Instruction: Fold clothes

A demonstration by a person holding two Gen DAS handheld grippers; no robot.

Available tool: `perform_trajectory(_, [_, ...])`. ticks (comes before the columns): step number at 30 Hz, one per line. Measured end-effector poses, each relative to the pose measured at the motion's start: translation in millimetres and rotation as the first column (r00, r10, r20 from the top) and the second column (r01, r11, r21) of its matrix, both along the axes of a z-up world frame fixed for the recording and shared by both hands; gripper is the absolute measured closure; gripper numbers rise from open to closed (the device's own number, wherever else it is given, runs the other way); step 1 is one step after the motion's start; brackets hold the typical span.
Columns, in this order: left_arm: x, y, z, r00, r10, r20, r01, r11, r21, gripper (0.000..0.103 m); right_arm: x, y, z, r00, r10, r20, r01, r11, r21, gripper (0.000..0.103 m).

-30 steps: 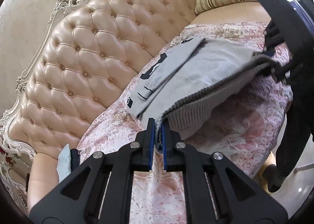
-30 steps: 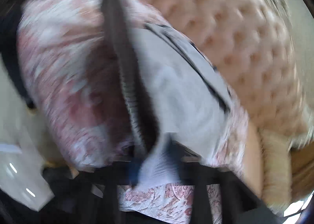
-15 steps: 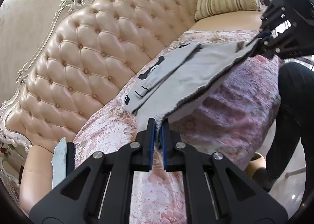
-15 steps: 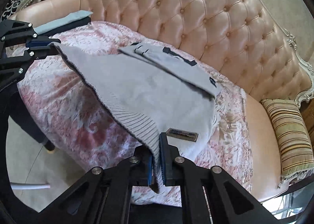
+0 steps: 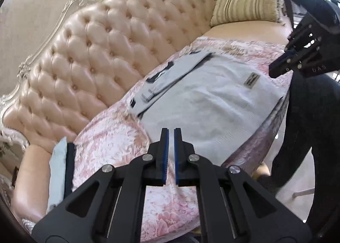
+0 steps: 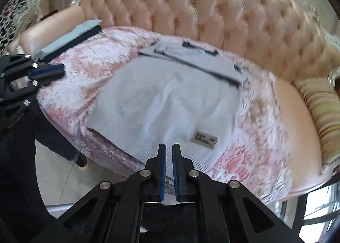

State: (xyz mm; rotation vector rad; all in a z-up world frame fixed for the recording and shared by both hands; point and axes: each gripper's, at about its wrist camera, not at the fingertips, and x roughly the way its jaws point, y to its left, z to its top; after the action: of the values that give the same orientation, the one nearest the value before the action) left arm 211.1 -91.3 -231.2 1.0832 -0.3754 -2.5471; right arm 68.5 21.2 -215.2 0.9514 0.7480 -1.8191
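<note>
A light grey knit sweater (image 5: 212,98) lies spread flat on the pink floral sofa cover (image 5: 110,143), its sleeves folded across the far side and a small label patch (image 5: 251,80) facing up. My left gripper (image 5: 171,131) is shut with nothing in it, hovering off the sweater's near corner; the right wrist view shows the left gripper (image 6: 60,72) apart from the cloth. My right gripper (image 6: 167,146) is shut above the ribbed hem of the sweater (image 6: 165,98), which drapes over the seat's front edge. No fabric shows pinched between its pads.
A tufted peach backrest (image 5: 89,56) runs behind the seat. A striped cushion (image 5: 244,7) sits at one end. A folded pale blue and dark stack (image 6: 68,39) rests at the other. A person's dark trouser leg (image 5: 308,126) stands in front of the sofa.
Both grippers held the sweater's hem stretched in the air. Now the sweater lies flat on the cover, and both grippers have let go and drawn back from it.
</note>
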Motion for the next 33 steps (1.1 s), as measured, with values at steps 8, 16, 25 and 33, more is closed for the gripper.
perform_trajectory(8, [16,-16,-35,0.993,0.07,0.1,-0.075,0.996,0.047,0.087,1,-8,-15,0.999,0.033,-0.042,-0.029,0.995,0.1,0.095])
perform_trajectory(16, [13,21,-89,0.966,-0.092,0.242,0.133,0.978,-0.158,0.038,8,4,-46,0.986,0.136,-0.097,-0.106,0.958,0.267,0.089])
perform_trajectory(25, [-23,34,-116,0.945,-0.119,0.306,0.178,0.969,-0.174,0.038,-7,9,-50,0.987,0.138,-0.076,-0.112,0.954,0.277,0.074])
perform_trajectory(33, [-34,31,-121,0.959,-0.072,0.274,0.132,0.969,-0.207,0.037,-15,13,-31,0.981,0.156,-0.112,-0.132,0.971,0.199,0.048])
